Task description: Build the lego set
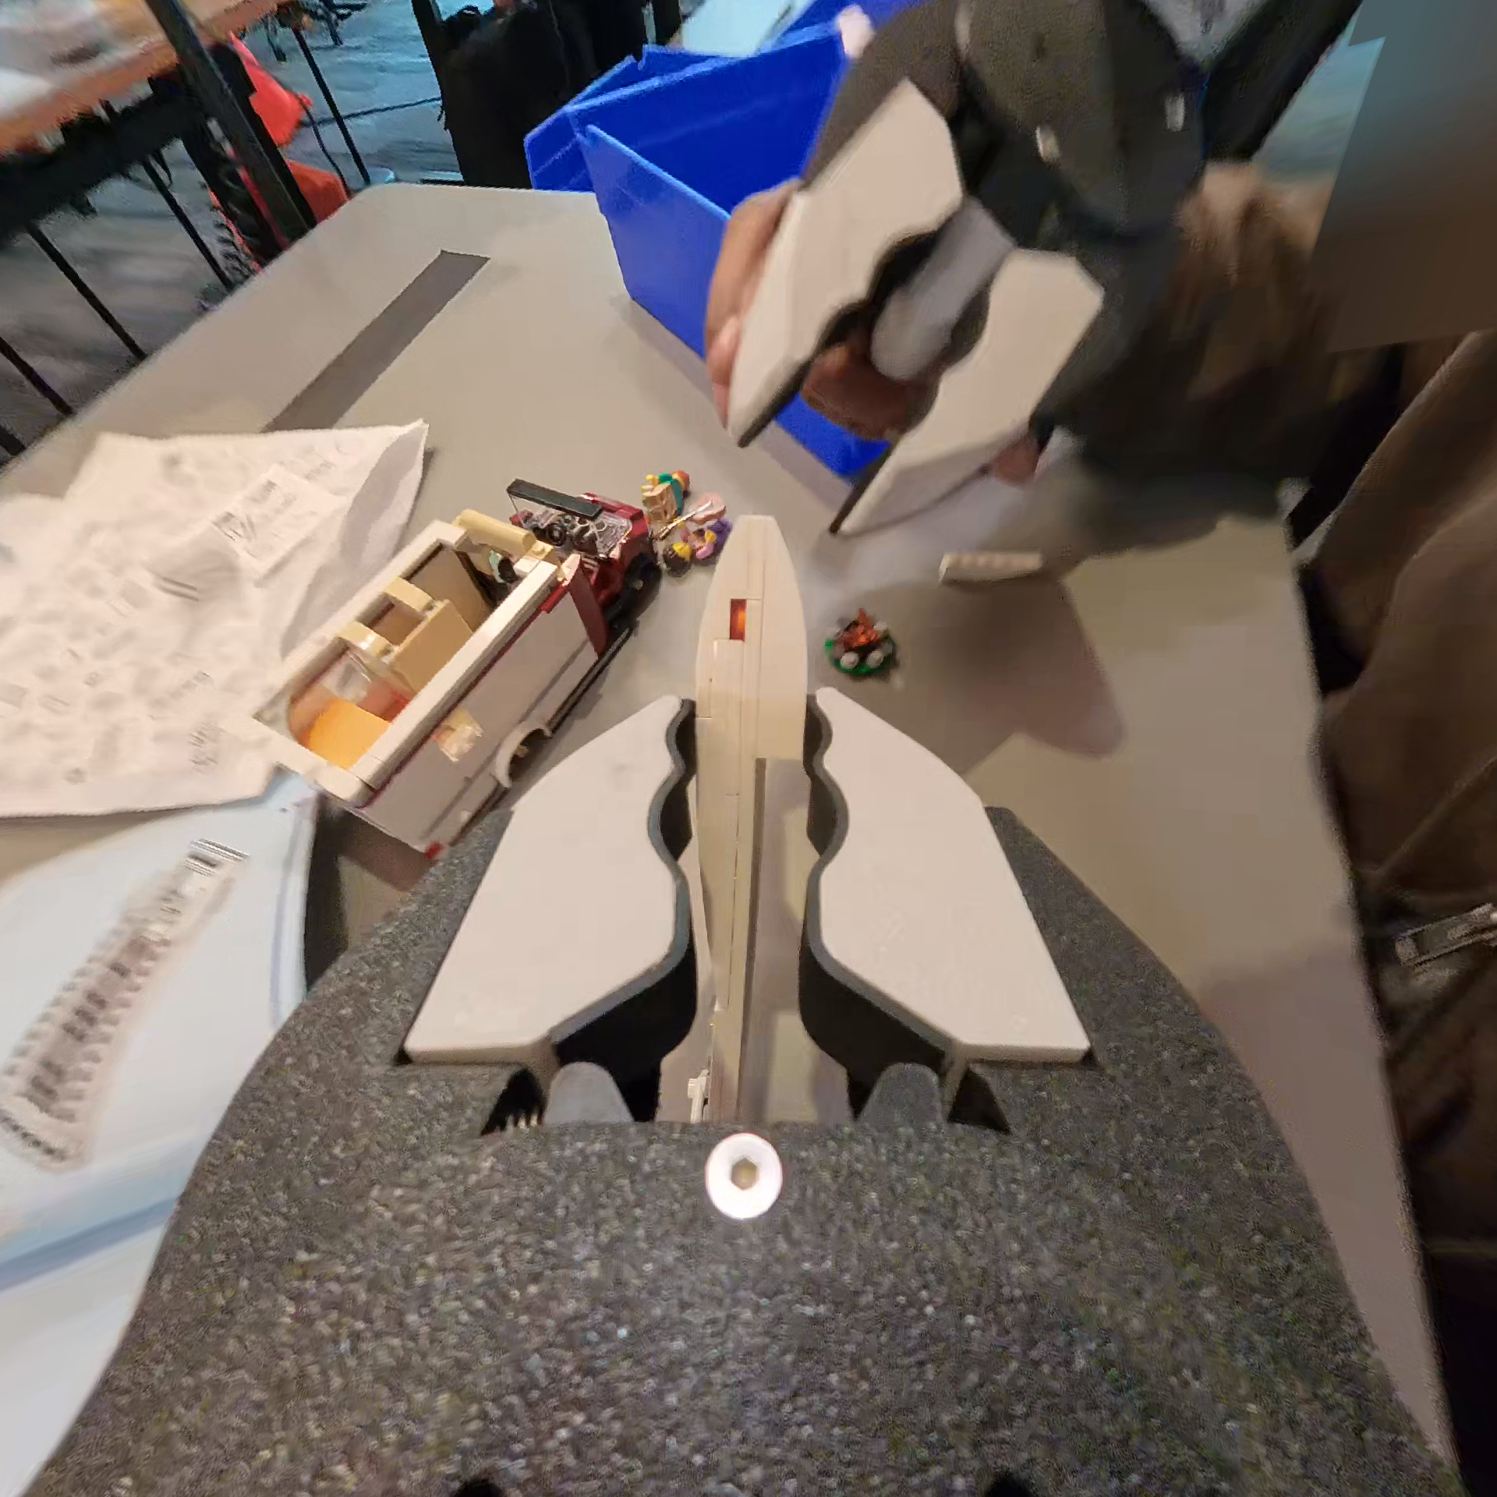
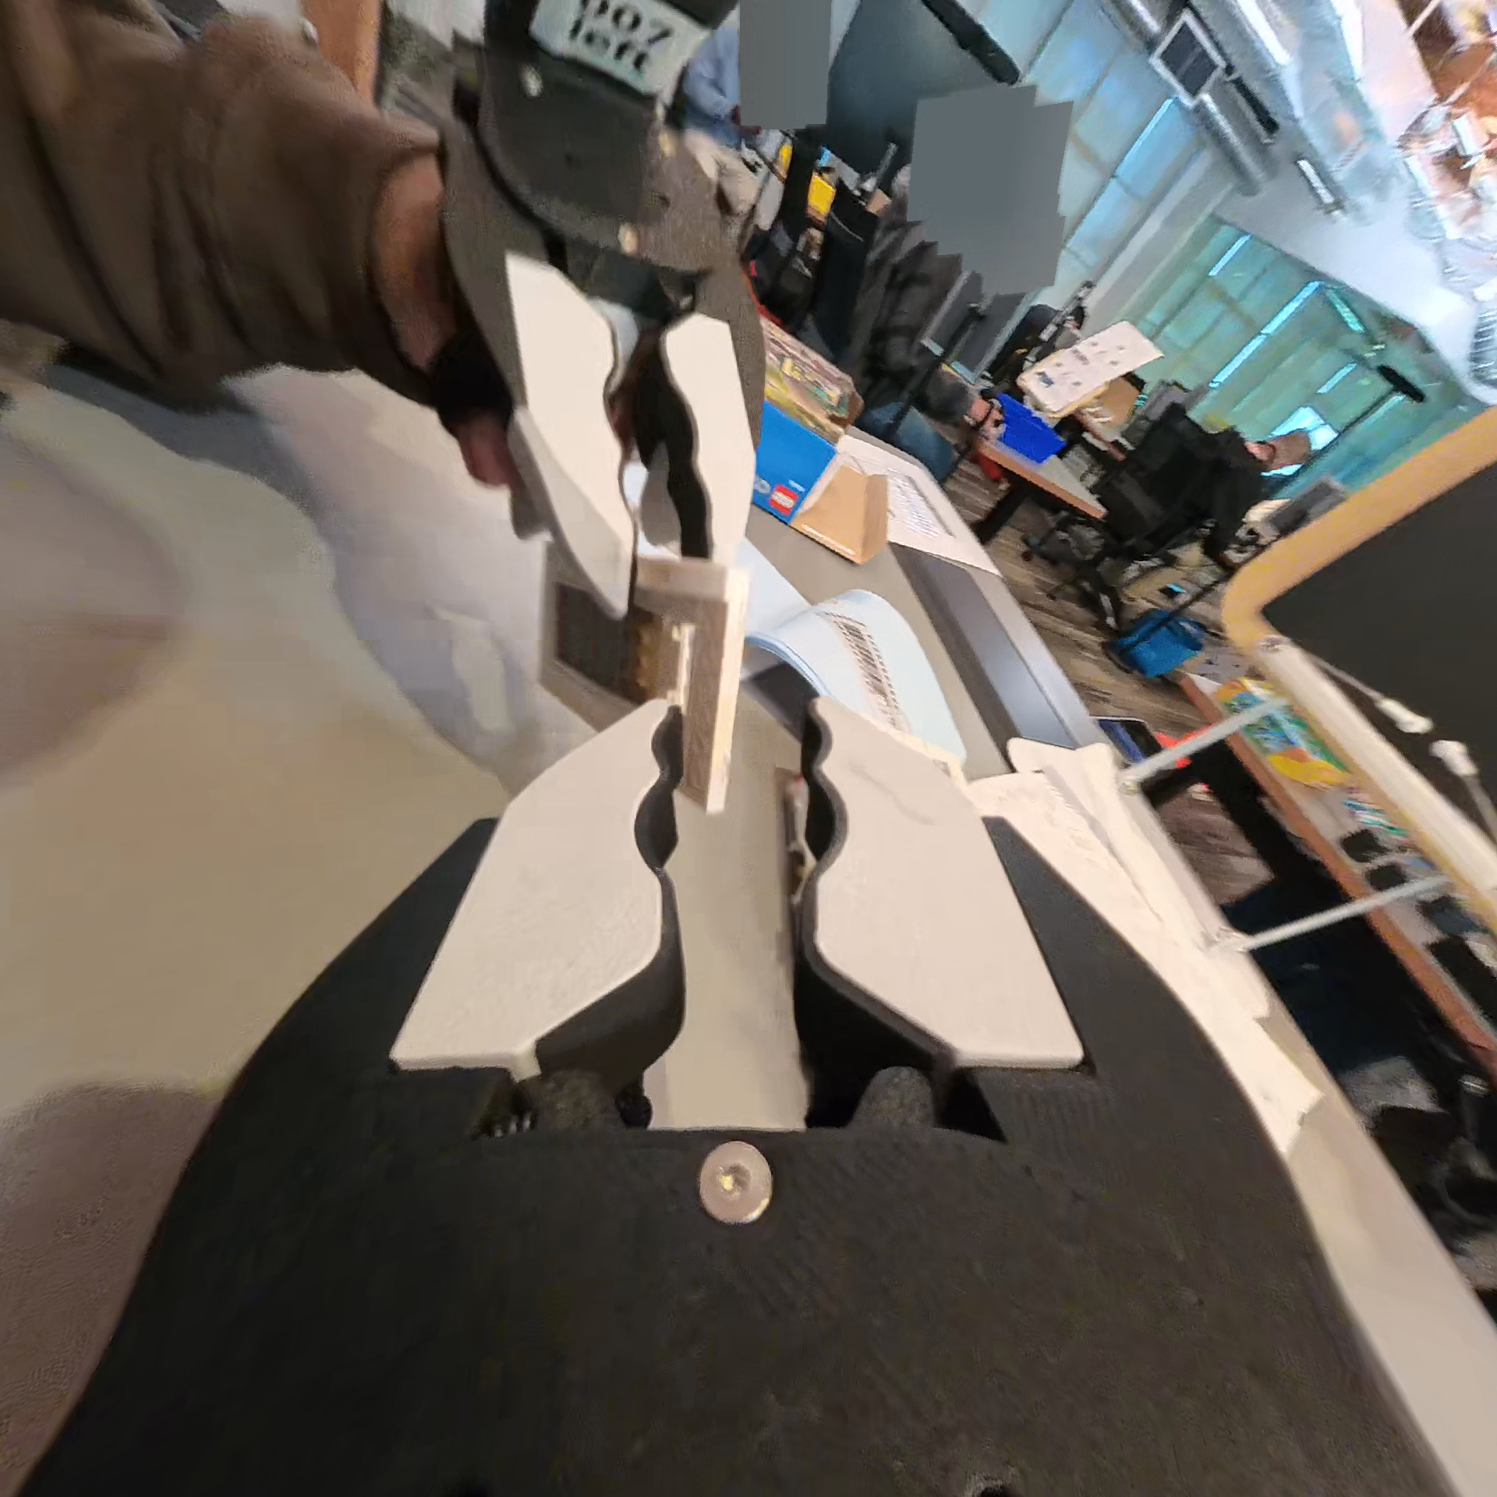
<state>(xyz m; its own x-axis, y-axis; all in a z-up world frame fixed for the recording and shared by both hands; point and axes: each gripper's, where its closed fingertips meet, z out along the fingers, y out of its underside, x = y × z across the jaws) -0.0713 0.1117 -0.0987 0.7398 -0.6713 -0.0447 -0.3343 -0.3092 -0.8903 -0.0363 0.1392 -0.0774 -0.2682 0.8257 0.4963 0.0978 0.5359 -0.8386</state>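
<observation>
My left gripper (image 1: 749,713) is shut on a white brick-built panel (image 1: 749,648), held edge-on and sticking out past the fingertips. In the right wrist view the same gripper (image 2: 660,567) reaches in from above with the panel (image 2: 709,697) hanging down. My right gripper (image 2: 737,721) is open; the panel's lower end sits between its fingers close to the left finger (image 2: 583,850), and the right finger stands apart from it. In the left wrist view the right gripper (image 1: 798,478) hovers above the table with nothing between its fingers. A small white plate brick (image 1: 990,565) lies on the table below it.
A roofless white and dark red toy camper van (image 1: 454,672) stands left of the panel. Minifigures (image 1: 680,518) and a small campfire piece (image 1: 860,644) lie on the grey table (image 1: 526,364). Paper sheets (image 1: 162,583), a booklet (image 1: 121,1012) and a blue bin (image 1: 664,162) lie around. My hands' fingertips stand some 6 cm from each other. My right tips are roughly 12 cm from the small campfire piece (image 1: 860,644).
</observation>
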